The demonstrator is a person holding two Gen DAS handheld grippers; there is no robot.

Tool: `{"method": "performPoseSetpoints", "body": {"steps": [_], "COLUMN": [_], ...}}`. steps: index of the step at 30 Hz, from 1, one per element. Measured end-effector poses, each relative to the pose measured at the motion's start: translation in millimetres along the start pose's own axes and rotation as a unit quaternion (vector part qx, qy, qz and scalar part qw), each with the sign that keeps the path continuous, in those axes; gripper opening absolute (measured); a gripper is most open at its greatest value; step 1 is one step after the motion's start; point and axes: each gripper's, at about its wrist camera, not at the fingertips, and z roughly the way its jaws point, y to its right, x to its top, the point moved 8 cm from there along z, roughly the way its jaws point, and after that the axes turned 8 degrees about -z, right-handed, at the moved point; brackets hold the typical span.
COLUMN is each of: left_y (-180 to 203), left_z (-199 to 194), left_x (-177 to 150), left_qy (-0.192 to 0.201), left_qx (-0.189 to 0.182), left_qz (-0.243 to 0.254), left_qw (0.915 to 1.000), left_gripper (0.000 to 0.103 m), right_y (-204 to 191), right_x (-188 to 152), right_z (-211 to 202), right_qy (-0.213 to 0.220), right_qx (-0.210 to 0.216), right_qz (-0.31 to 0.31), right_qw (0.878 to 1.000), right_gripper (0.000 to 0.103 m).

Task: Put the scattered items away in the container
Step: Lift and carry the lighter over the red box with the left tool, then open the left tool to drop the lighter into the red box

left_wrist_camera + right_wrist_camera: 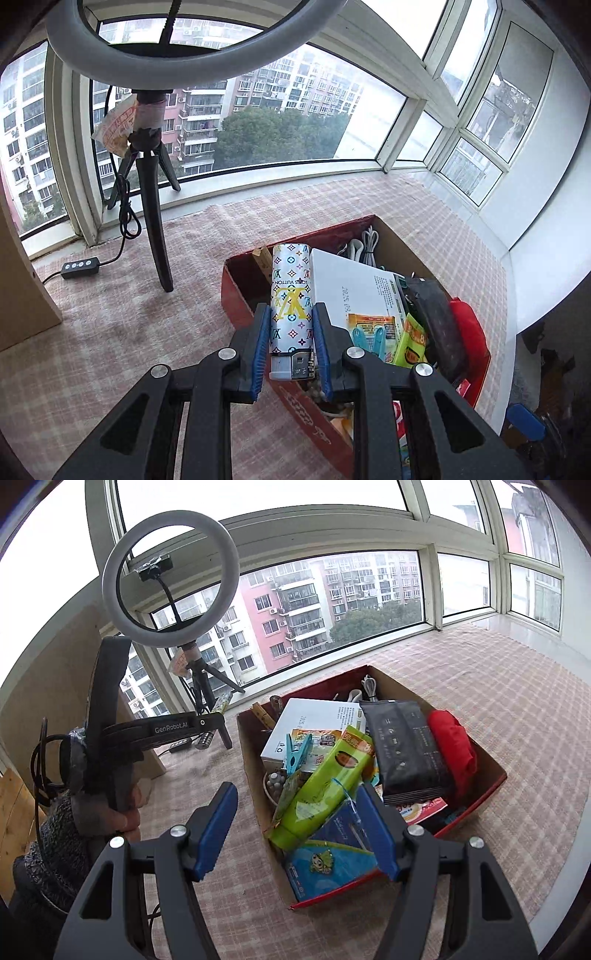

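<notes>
My left gripper (290, 325) is shut on a patterned white lighter (291, 295) and holds it above the near left edge of the red cardboard box (240, 291). The box (258, 775) holds a white carton (354, 291), a black pouch (406, 749), a green tube (328, 786), a red cloth (454, 746), a blue clothes peg (297, 755) and a blue packet (332, 864). My right gripper (299, 834) is open and empty above the box's near end. The left gripper's body (166, 727) and the hand holding it show in the right wrist view.
A ring light on a black tripod (155, 206) stands on the pink checked cloth (110, 332) by the window, its cable and switch (79, 267) at the left. A wooden board (55, 686) leans at the left. The ledge edge (569, 849) runs at the right.
</notes>
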Motion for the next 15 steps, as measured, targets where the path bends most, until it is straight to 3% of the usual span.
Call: {"method": "performPoseSetpoints", "body": {"steps": [9,11,15], "left_y": [2.7,1.7,0.1], "left_z": [31.7,36.3,19.7], "left_x": [0.7,-3.7,-4.0], "left_qy": [-0.018,-0.037,-0.018], "left_qx": [0.014,0.019,0.024], "left_qz": [-0.049,-0.044,-0.03], "left_qw": [0.9985,0.9981,0.9991], "left_gripper": [0.021,0.024,0.024], "right_y": [15.7,17.5,13.7], "right_x": [-2.0,-1.3,2.1], "right_z": [-6.4,-7.4,-9.9], "right_qy": [0.001,0.002,0.005], "right_qx": [-0.016,-0.019,-0.015], "right_qz": [0.008,0.011,0.011], "right_qw": [1.0,1.0,1.0], "right_gripper": [0.066,0.066,0.066]}}
